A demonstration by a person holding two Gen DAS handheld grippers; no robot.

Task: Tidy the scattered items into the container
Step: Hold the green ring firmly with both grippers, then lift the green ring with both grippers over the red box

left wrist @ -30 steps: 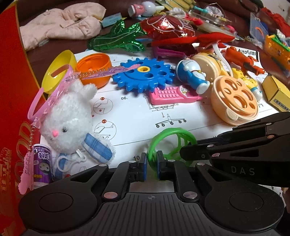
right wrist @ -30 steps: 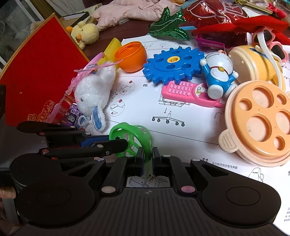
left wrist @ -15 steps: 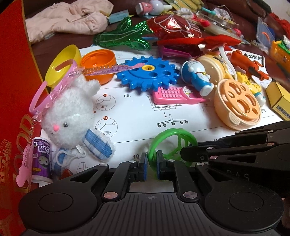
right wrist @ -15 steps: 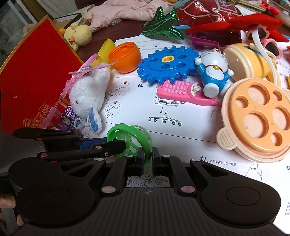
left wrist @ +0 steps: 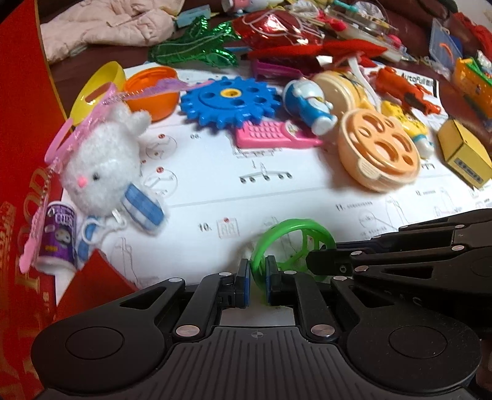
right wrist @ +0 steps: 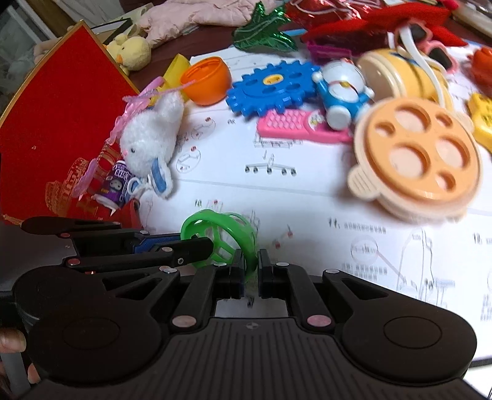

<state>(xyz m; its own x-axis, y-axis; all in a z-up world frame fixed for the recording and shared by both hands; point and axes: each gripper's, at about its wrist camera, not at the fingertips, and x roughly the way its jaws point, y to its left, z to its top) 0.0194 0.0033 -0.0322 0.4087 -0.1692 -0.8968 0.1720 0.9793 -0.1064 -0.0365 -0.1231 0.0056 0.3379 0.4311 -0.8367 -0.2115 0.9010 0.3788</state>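
Note:
A green plastic cage ring [left wrist: 295, 234] hangs just above the white instruction sheet [left wrist: 215, 184], held from two sides. My left gripper [left wrist: 257, 270] is shut on its left rim. My right gripper [right wrist: 251, 264] is shut on the opposite rim of the green ring [right wrist: 221, 224]. In the left wrist view the right gripper [left wrist: 310, 261] reaches in from the right. In the right wrist view the left gripper [right wrist: 196, 243] reaches in from the left. The red box [left wrist: 18, 154] stands at the left edge, also in the right wrist view [right wrist: 61, 123].
On the sheet lie a white plush bunny [left wrist: 101, 166], a purple mini can [left wrist: 58, 237], a blue gear [left wrist: 230, 101], a pink toy phone [left wrist: 270, 135], a blue-and-white cat robot figure [left wrist: 307, 104] and an orange holed lid [left wrist: 381, 150]. More toys and a pink jacket [left wrist: 107, 27] crowd the far side.
Both grippers have drawn back together toward the near side of the sheet, carrying the green ring. The toys now sit higher in both views. Both grips are unchanged.

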